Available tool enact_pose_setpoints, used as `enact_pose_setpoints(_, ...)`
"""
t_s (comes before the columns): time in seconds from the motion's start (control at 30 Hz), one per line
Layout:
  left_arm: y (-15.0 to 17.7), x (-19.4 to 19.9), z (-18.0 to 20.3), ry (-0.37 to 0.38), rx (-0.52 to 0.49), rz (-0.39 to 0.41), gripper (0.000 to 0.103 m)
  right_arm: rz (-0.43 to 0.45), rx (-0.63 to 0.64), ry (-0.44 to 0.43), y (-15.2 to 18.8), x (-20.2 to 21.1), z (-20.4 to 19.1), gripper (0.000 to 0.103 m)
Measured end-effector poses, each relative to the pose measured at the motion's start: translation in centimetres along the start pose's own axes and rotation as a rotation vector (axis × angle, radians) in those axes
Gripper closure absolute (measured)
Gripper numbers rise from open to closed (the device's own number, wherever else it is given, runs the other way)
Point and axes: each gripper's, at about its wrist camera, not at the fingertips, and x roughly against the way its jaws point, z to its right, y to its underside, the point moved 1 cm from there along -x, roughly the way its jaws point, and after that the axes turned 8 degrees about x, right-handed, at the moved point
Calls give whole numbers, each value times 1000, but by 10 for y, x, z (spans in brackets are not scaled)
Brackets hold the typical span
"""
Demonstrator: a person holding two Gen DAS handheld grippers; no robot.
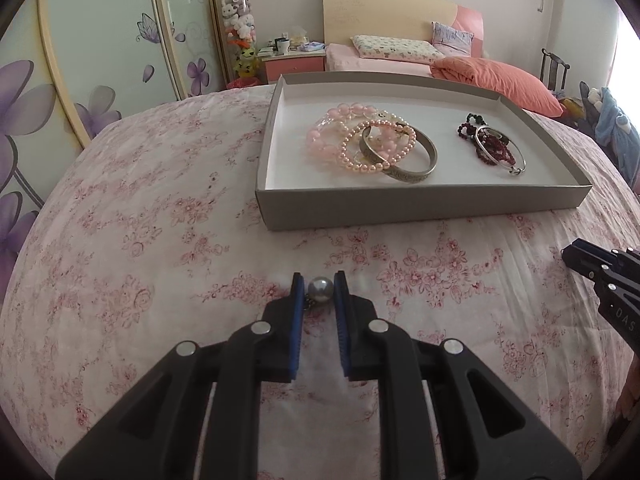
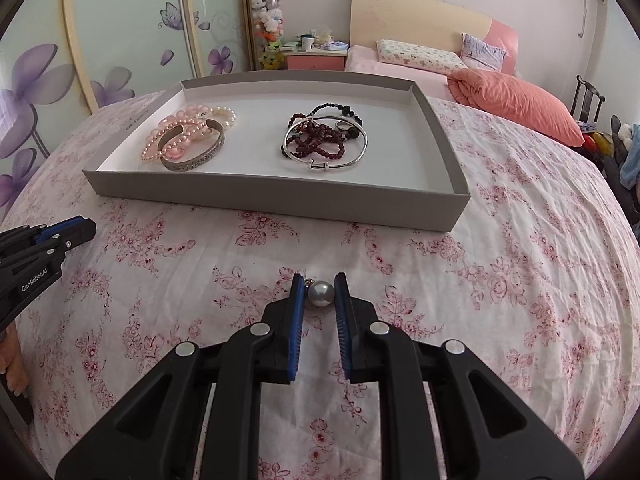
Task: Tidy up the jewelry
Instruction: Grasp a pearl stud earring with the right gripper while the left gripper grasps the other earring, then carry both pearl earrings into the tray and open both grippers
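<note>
The left gripper [image 1: 320,290] is clamping its blue-padded jaws on a grey pearl [image 1: 320,289], and the right gripper [image 2: 320,291] is pinching a second grey pearl [image 2: 321,293] the same way, both hanging over the near part of the bed [image 2: 520,280]. "GenRobot.AI" is showing on the left gripper's black body in the right wrist view. Ahead, a shallow grey cardboard tray [image 2: 280,200] is lying on the floral quilt, holding pink bead bracelets [image 2: 180,124] and an engraved metal bangle [image 2: 192,152] at its left end, dark red beads [image 2: 316,140] inside a thin silver bangle [image 2: 326,148] mid-tray.
</note>
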Motion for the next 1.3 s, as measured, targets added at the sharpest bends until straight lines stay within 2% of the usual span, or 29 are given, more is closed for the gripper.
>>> enact_pose_setpoints(0.7, -1, -1, 0, -1, -1, -1, 87, -2, 6, 5, -1, -1, -2, 87)
enact_pose_setpoints(1.07, -1, 1, -2, 25, 15, 3, 87, 17, 3, 15, 0, 4, 0, 87)
enact_pose_setpoints(1.3, -11, 30, -5, 64, 40, 92, 87, 81, 24, 35, -6, 21, -4, 87)
